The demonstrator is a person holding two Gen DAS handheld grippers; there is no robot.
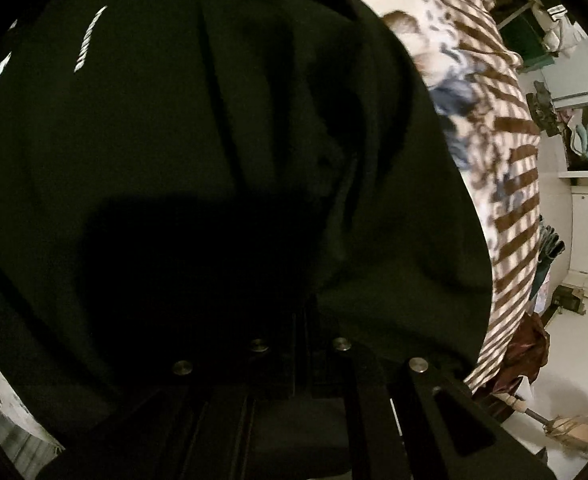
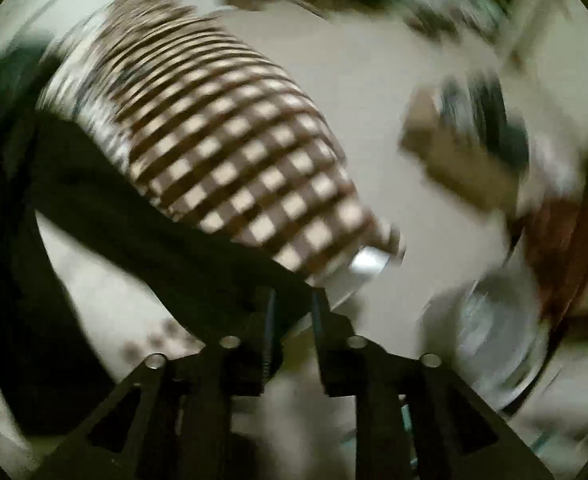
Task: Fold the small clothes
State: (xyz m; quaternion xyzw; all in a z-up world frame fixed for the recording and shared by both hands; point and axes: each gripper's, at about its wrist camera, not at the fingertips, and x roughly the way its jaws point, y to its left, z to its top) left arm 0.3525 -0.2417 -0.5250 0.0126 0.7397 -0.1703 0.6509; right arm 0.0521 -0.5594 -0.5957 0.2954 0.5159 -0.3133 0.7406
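Mostly dark garment (image 1: 213, 140) fills the left wrist view, draped over the left gripper (image 1: 294, 320); its fingers are buried in the cloth, jaws pressed together on it. White twisted drawstring (image 1: 89, 40) shows at upper left. Under it, brown-and-cream checked bedspread (image 1: 510, 208), garment hanging near its edge. Right view is blurred: right gripper (image 2: 294, 312) partly spread, garment's dark edge (image 2: 153, 220) at the left finger; can't tell if pinched. No containers legible.
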